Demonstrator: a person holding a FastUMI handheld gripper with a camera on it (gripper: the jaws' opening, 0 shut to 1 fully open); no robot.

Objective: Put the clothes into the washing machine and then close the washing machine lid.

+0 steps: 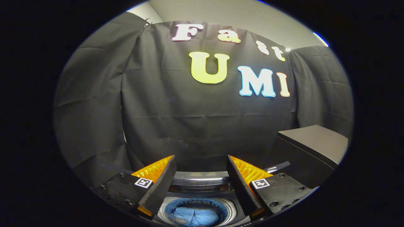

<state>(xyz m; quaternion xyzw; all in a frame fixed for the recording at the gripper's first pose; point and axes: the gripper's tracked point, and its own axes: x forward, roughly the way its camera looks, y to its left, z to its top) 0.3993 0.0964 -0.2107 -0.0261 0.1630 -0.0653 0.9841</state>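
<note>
The gripper [201,162] sat nearest the camera, its two fingers [159,186] spread wide apart with nothing held between them. Each finger carried a black foam pad on its inner face, an orange ribbed panel on its outer side, and a small square black-and-white marker on its black mounting block.

Below the parted fingers, and seen between them, stood the washing machine [202,184], viewed from above. Its round drum opening was uncovered. Blue clothes [197,217] lay crumpled at the bottom of the drum, inside the ring of the tub wall. The fingers were held above the opening, apart from the garment.

Just beyond the opening, between the fingertips, a dark glossy curved band ran across the back of the machine; this appeared to be the raised lid [200,180], though its exact angle could not be determined. The lid had not been closed.

To the right of the machine, beyond the right finger, stood a dark box [311,148] with a flat top. Black cloth [195,126] hung behind everything as the booth wall.
</note>
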